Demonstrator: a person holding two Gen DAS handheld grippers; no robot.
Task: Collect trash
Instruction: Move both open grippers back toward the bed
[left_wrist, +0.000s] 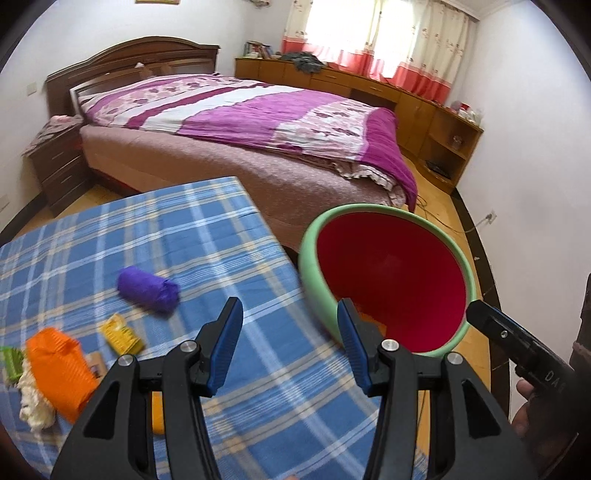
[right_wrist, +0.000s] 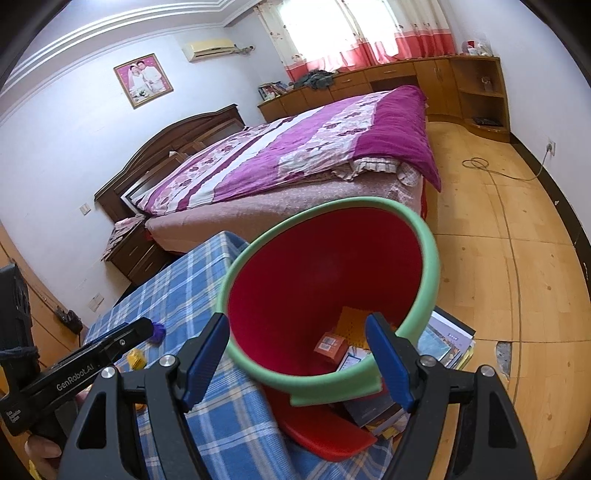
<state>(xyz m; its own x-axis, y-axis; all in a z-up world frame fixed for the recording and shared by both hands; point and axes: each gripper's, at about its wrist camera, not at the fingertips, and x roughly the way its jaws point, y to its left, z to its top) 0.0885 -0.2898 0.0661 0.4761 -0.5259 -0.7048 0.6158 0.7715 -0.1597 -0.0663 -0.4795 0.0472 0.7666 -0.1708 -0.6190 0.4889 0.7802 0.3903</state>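
A red trash bin with a green rim (left_wrist: 391, 280) stands at the right edge of the blue plaid table (left_wrist: 207, 236). It holds an orange box (right_wrist: 330, 347) and papers. On the table lie a purple wad (left_wrist: 147, 290), a yellow piece (left_wrist: 122, 334), an orange crumpled bag (left_wrist: 59, 373) and white fluff (left_wrist: 31, 402). My left gripper (left_wrist: 290, 347) is open and empty above the table, beside the bin. My right gripper (right_wrist: 297, 363) is open, its fingers either side of the bin's near rim (right_wrist: 332, 384).
A bed with a purple quilt (left_wrist: 258, 110) stands behind the table. Wooden cabinets (left_wrist: 424, 107) line the far wall. Books (right_wrist: 447, 343) are stacked on the floor by the bin. A cable (right_wrist: 491, 173) lies on the wood floor.
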